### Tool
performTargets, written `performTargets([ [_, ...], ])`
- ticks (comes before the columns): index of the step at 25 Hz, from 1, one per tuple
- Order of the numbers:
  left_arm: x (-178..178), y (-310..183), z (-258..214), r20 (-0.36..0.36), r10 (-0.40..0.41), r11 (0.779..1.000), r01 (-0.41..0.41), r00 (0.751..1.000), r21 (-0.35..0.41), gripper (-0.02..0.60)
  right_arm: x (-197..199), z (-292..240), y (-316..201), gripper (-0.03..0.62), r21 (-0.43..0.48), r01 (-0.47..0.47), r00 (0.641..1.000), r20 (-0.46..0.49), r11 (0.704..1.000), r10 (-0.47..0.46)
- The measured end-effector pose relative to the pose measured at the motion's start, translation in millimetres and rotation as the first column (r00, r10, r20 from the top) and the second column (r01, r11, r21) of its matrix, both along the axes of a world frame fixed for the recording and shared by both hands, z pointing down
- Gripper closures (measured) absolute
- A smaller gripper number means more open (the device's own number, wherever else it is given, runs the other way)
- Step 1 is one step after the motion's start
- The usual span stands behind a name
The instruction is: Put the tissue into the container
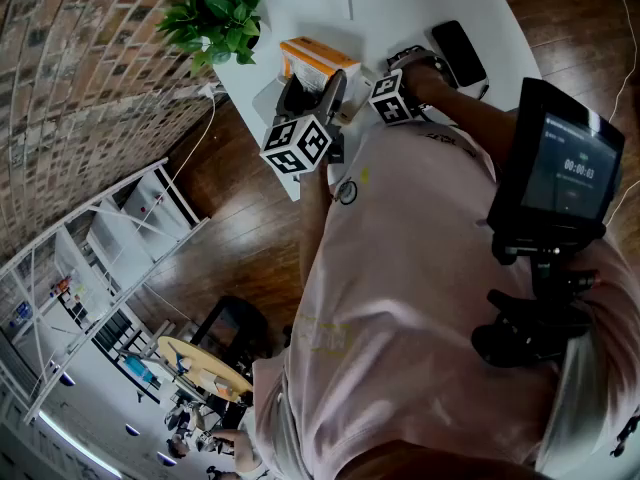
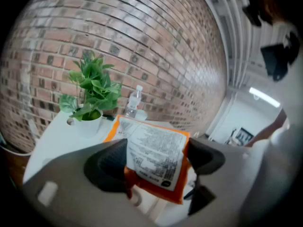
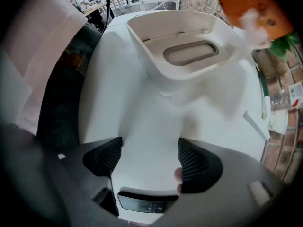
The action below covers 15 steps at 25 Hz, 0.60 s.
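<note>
An orange tissue pack [image 2: 156, 155] with a white printed label sits between the pads of my left gripper [image 2: 154, 163], which is shut on it and holds it above the white table [image 2: 57, 141]. In the head view the pack [image 1: 318, 58] shows orange just beyond the left gripper [image 1: 318, 88]. The white container [image 3: 182, 51], an open tub with an oval slot in its floor, stands on the table ahead of my right gripper [image 3: 149, 157]. That gripper is open with only bare tabletop between its pads. A blurred corner of the pack [image 3: 251, 6] hangs above the container's right rim.
A potted green plant [image 1: 215, 13] and a clear water bottle [image 2: 134, 102] stand at the table's far side by the brick wall [image 2: 142, 41]. A black phone [image 1: 459, 52] lies right of my right gripper's marker cube [image 1: 392, 99]. The table edge [image 1: 262, 146] drops to wooden floor.
</note>
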State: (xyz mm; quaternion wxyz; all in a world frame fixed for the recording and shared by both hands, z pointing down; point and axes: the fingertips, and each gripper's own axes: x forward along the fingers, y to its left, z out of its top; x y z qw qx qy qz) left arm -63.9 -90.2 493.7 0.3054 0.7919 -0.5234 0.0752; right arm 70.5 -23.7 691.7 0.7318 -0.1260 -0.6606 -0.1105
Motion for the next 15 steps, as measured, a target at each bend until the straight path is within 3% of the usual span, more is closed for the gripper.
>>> performTargets([
  [1, 1.4, -0.6, -18.3, -0.135, 0.009, 0.999, -0.003, 0.991, 0.042, 0.189, -0.1, -0.7, 0.1, 0.212, -0.001, -0.003, 1.0, 0.005, 1.0, 0.003],
  [3, 3.0, 0.1, -55.2, -0.377, 0.046, 0.992, 0.002, 0.925, 0.124, 0.189, -0.5, -2.4, 0.6, 0.214, -0.004, -0.007, 1.0, 0.016, 1.0, 0.007],
  [5, 1.2, 6.0, -94.1, -0.553, 0.115, 0.972, 0.021, 0.825, 0.233, 0.189, -0.7, -4.5, 2.2, 0.214, -0.007, -0.007, 1.0, 0.028, 1.0, 0.007],
  [6, -1.7, 12.0, -115.8, -0.63, 0.169, 0.952, 0.04, 0.758, 0.303, 0.189, -0.7, -5.2, 3.3, 0.214, -0.011, -0.005, 0.999, 0.039, 1.0, 0.005],
  [7, -7.0, 20.4, -138.9, -0.704, 0.239, 0.923, 0.069, 0.669, 0.379, 0.189, -0.2, -5.8, 4.2, 0.214, -0.017, -0.003, 0.999, 0.055, 1.0, 0.003],
  [9, -26.4, 43.0, -183.2, -0.8, 0.404, 0.837, 0.173, 0.443, 0.519, 0.189, 2.9, -7.4, 4.3, 0.215, -0.033, -0.024, 0.995, 0.093, 0.999, 0.027],
  [10, -38.4, 54.7, -201.8, -0.81, 0.481, 0.791, 0.232, 0.335, 0.566, 0.189, 5.8, -8.8, 2.0, 0.215, -0.038, -0.067, 0.991, 0.117, 0.997, 0.071],
  [11, -49.4, 64.6, -217.1, -0.802, 0.541, 0.751, 0.283, 0.253, 0.596, 0.189, 8.4, -11.6, -2.9, 0.215, -0.037, -0.139, 0.978, 0.153, 0.99, 0.143],
  [12, -58.2, 72.1, -228.4, -0.788, 0.581, 0.722, 0.318, 0.203, 0.615, 0.189, 9.7, -17.2, -11.1, 0.217, -0.035, -0.238, 0.946, 0.217, 0.971, 0.24],
  [13, -64.4, 77.0, -235.9, -0.776, 0.604, 0.702, 0.339, 0.185, 0.627, 0.189, 9.3, -27.3, -22.3, 0.274, -0.049, -0.355, 0.883, 0.311, 0.933, 0.352],
  [14, -68.5, 79.9, -239.8, -0.767, 0.613, 0.69, 0.346, 0.187, 0.636, 0.189, 7.5, -43.2, -34.2, 0.31, -0.108, -0.471, 0.775, 0.424, 0.875, 0.469],
  [15, -70.8, 81.5, -240.8, -0.761, 0.618, 0.683, 0.344, 0.2, 0.645, 0.189, 3.6, -68.2, -45.8, 0.31, -0.233, -0.557, 0.607, 0.541, 0.797, 0.582],
])
